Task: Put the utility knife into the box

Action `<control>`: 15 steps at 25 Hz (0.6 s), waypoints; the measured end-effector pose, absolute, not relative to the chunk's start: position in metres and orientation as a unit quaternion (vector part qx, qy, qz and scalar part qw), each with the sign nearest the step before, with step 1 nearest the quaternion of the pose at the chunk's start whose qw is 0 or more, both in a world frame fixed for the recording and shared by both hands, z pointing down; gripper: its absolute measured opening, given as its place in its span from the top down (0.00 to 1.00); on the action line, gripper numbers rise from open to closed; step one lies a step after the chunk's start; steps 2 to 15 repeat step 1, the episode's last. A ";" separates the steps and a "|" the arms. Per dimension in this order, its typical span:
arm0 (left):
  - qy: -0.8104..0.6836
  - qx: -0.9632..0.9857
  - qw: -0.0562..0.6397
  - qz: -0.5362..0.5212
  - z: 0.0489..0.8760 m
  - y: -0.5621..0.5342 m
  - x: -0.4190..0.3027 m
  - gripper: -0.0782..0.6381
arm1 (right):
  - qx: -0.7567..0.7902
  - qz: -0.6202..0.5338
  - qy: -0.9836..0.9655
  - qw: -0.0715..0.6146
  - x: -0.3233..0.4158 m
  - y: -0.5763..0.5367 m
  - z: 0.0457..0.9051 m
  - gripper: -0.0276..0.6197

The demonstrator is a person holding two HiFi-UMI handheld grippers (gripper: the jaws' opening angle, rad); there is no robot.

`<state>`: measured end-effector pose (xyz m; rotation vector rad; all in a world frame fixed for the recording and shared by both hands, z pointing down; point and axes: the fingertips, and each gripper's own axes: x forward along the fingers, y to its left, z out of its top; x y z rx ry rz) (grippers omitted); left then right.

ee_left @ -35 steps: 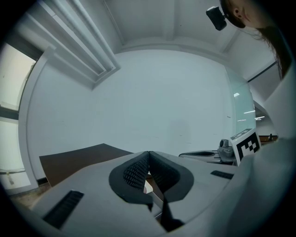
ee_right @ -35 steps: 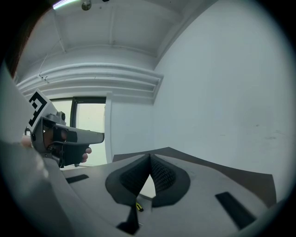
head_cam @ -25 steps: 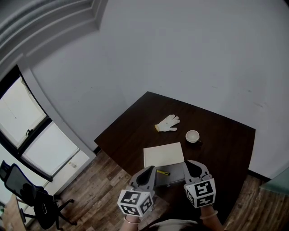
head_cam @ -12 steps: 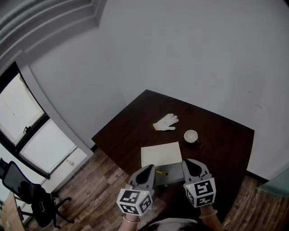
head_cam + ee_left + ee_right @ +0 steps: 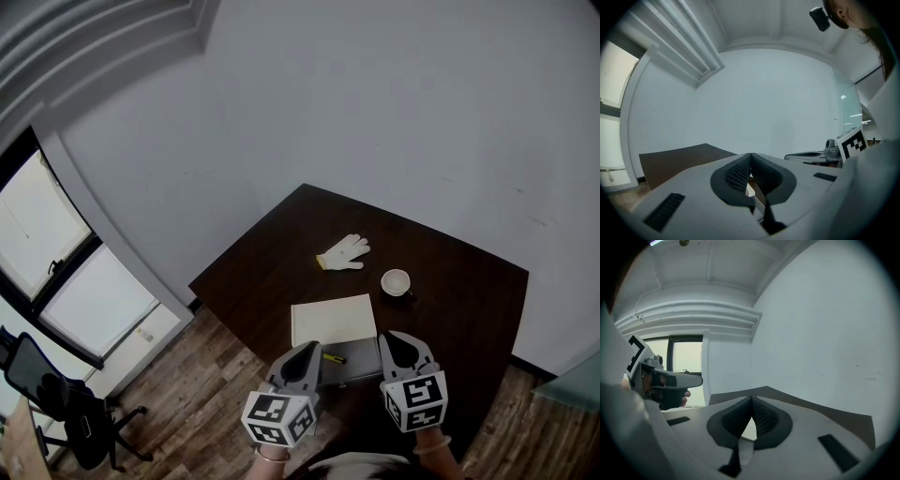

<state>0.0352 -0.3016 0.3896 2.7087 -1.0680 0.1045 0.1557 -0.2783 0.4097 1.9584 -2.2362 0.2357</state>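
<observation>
We find the utility knife (image 5: 335, 358), a small yellow and black thing, on the near part of the dark table (image 5: 450, 281). It lies at the left edge of the grey box (image 5: 361, 366). Whether it rests on the table just beside the box or already over its rim, we cannot tell at this size.

Its long axis runs almost left to right across our view, with the right end a little nearer to us. The left gripper (image 5: 308, 353) is the nearer one: its tip hangs just to the left of the knife's left end, so the knife lies ahead and a little to the right of these jaws. The right gripper (image 5: 395, 341) is on the other side of the box, with the box between it and the knife.

Both pairs of jaws are closed with nothing between them; the pads meet at their tips. In our judgement the left jaws must first part.

Only the head view shows the knife, the box and the cream panel (image 5: 335, 319) behind it. Both gripper views look up toward the wall (image 5: 394, 112); they show the jaws clearly, and each shows the other gripper at its side, but neither shows the knife.
</observation>
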 end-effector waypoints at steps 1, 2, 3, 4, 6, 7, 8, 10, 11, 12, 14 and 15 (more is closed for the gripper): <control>-0.364 0.924 0.114 0.036 0.390 -0.302 0.036 0.87 | 0.655 0.080 -0.747 0.079 0.157 -0.279 0.410 0.95; -0.364 0.924 0.114 0.036 0.390 -0.302 0.036 0.87 | 0.655 0.080 -0.747 0.079 0.157 -0.279 0.410 0.95; -0.364 0.924 0.114 0.036 0.390 -0.302 0.036 0.87 | 0.655 0.080 -0.747 0.079 0.157 -0.279 0.410 0.95; -0.364 0.924 0.114 0.036 0.390 -0.302 0.036 0.87 | 0.655 0.080 -0.747 0.079 0.157 -0.279 0.410 0.95; -0.364 0.924 0.114 0.036 0.390 -0.302 0.036 0.87 | 0.655 0.080 -0.747 0.079 0.157 -0.279 0.410 0.95; -0.364 0.924 0.114 0.036 0.390 -0.302 0.036 0.87 | 0.655 0.080 -0.747 0.079 0.157 -0.279 0.410 0.95; -0.364 0.924 0.114 0.036 0.390 -0.302 0.036 0.87 | 0.655 0.080 -0.747 0.079 0.157 -0.279 0.410 0.95; -0.364 0.924 0.114 0.036 0.390 -0.302 0.036 0.87 | 0.655 0.080 -0.747 0.079 0.157 -0.279 0.410 0.95; -0.364 0.924 0.114 0.036 0.390 -0.302 0.036 0.87 | 0.655 0.080 -0.747 0.079 0.157 -0.279 0.410 0.95; -0.364 0.924 0.114 0.036 0.390 -0.302 0.036 0.87 | 0.655 0.080 -0.747 0.079 0.157 -0.279 0.410 0.95; -0.364 0.924 0.114 0.036 0.390 -0.302 0.036 0.87 | 0.655 0.080 -0.747 0.079 0.157 -0.279 0.410 0.95; -0.364 0.924 0.114 0.036 0.390 -0.302 0.036 0.87 | 0.655 0.080 -0.747 0.079 0.157 -0.279 0.410 0.95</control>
